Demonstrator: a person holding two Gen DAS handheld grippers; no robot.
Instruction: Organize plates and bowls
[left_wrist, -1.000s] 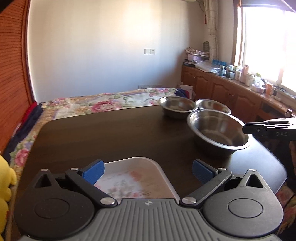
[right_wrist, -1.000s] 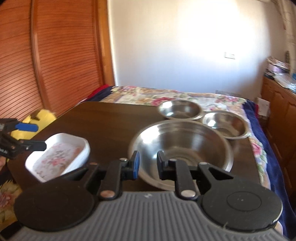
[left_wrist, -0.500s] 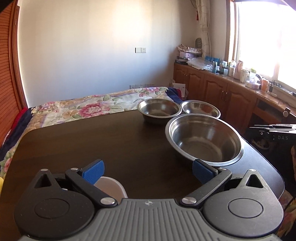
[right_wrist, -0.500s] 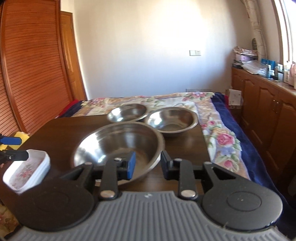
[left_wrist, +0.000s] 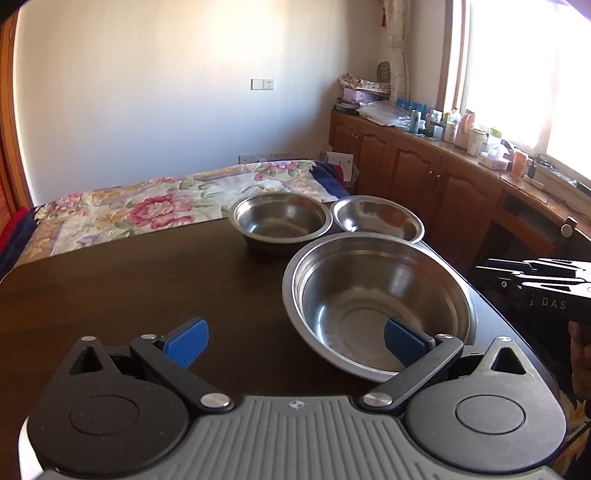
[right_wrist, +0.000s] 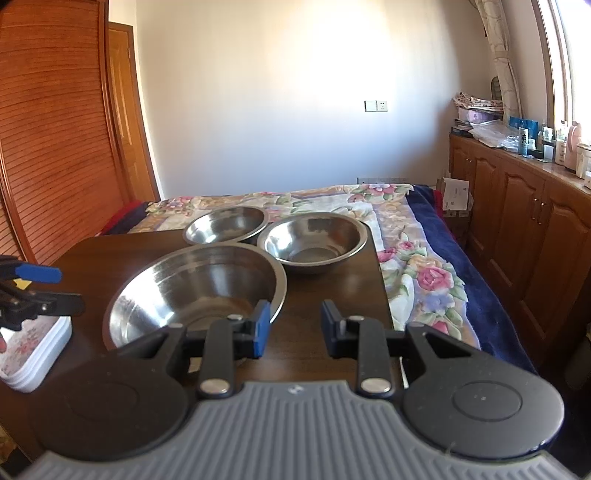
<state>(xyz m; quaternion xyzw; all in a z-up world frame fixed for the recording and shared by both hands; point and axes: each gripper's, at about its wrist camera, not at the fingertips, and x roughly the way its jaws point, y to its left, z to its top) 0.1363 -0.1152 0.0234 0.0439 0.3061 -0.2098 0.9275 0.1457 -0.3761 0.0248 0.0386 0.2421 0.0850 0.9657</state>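
A large steel bowl sits on the dark table, with two smaller steel bowls behind it. They also show in the right wrist view. A white floral dish lies at the table's near left, under my left gripper. My left gripper is open and empty, its right pad over the large bowl's near rim. My right gripper is partly open and empty, just right of the large bowl's rim.
The dark wooden table has a rounded edge. A bed with a floral cover lies beyond it. Wooden cabinets with bottles run along the right wall. A slatted wooden wardrobe stands on the left.
My left gripper has risen and turned right, so the white dish has dropped out of its view. My right gripper has opened wider and swung to the right of the large bowl.
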